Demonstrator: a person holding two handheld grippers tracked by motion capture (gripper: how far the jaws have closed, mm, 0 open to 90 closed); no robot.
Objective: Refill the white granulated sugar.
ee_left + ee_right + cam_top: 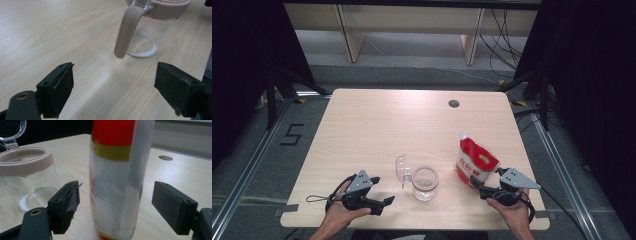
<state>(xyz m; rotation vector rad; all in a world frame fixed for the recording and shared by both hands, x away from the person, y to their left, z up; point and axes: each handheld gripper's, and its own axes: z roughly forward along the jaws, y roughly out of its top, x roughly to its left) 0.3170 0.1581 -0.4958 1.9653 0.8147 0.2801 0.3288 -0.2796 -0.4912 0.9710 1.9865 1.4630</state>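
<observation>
Two grippers: both were held low at the near edge of the worktop (362, 125), one to each side of the things in the middle.
Left gripper (384, 202): jaws stood wide apart with nothing between them; it lay near the front left, aimed right toward the jar and well short of it.
Right gripper (476, 186): jaws were spread wide and straddled the pouch, which stood in the gap; neither pad touched it, so no grip had been taken.
Pouch (475, 163): a red and white refill bag with a white spout at its top left corner stood upright, right of the jar and near the front right. It probably stood on its gusset so that a side grasp could lift it without spilling.
Jar (425, 183): clear glass with a pinkish collar stood upright near the front centre, with only a white ring showing at its base in the left gripper view.
Lid (403, 170): the clear hinged lid was thrown back to the left, which left the mouth free, likely for pouring in.
Judged step: closing on the pouch looked next, while the left gripper seemed placed to steady the jar.
</observation>
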